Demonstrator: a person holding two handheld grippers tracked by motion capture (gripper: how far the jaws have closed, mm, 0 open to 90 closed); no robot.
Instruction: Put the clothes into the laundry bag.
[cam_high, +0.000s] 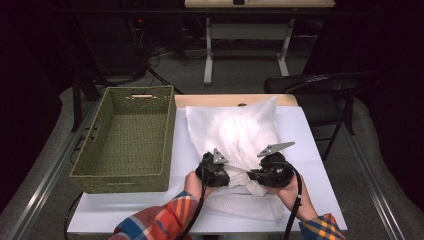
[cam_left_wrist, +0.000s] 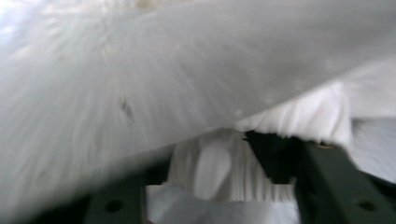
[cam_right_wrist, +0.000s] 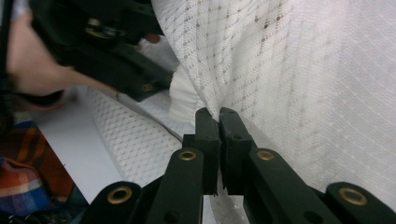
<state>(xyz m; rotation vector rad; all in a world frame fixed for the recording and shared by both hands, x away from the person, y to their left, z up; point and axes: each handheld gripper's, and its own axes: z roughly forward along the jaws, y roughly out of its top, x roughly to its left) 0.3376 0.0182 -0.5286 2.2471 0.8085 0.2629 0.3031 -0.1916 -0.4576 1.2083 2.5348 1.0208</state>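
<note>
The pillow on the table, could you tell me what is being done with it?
A person holds a gripper in each hand at the near end of the pillow, which lies on the white table. The right gripper is shut on the mesh cover. The left gripper has white fabric between its jaws, though its grip is unclear. They seem to be working the cover over the pillow. A green basket sits to the left.

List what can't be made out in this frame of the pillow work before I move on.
- Left gripper grip: in the left gripper view, blurred white pillow fabric covers the jaw tips, so open or shut is unclear.
- Near end of the pillow: in the high view, both grippers and hands cover it.
- Right gripper: jaws pinch the mesh cover; what lies behind the fabric is hidden.
- Basket front inside wall: hidden by its own rim in the high view.
</note>
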